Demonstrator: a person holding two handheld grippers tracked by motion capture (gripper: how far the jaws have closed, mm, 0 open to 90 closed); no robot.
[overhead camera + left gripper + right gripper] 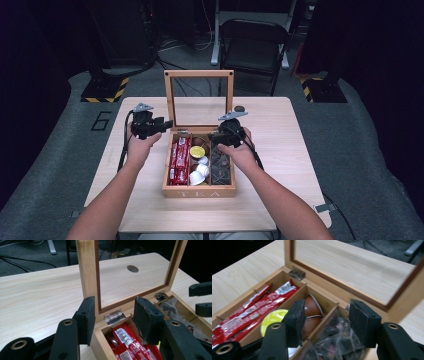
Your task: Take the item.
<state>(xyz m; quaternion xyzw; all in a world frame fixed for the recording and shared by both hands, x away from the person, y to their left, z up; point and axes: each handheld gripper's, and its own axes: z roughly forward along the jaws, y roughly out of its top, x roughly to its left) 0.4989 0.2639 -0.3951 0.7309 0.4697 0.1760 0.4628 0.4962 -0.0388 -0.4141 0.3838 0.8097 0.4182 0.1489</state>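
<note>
Two grippers (162, 123) (226, 134) hover with jaws partly open, empty. Below the right one lie dark crinkly packets (337, 340) in the tea box (199, 191): light, soft, slippery, probably best pinched mid-packet.

The pale light-wood tea box (198, 191) has darker brown trim inside its glass-paned lid frame (199, 74) and silver metal hinges (114, 316). Left section is all glossy red sachets (179, 160) with white and silver print. The middle one's got a bright yellow round capsule (197, 151), white little pods (199, 173) and shiny brown-bronze capsules (312, 312). Right section: dark clear-wrapped packets (221, 165). Both black grippers (148, 126) (230, 131) have brass-coloured rivets, and the table (280, 165) is blond wood grain.
</note>
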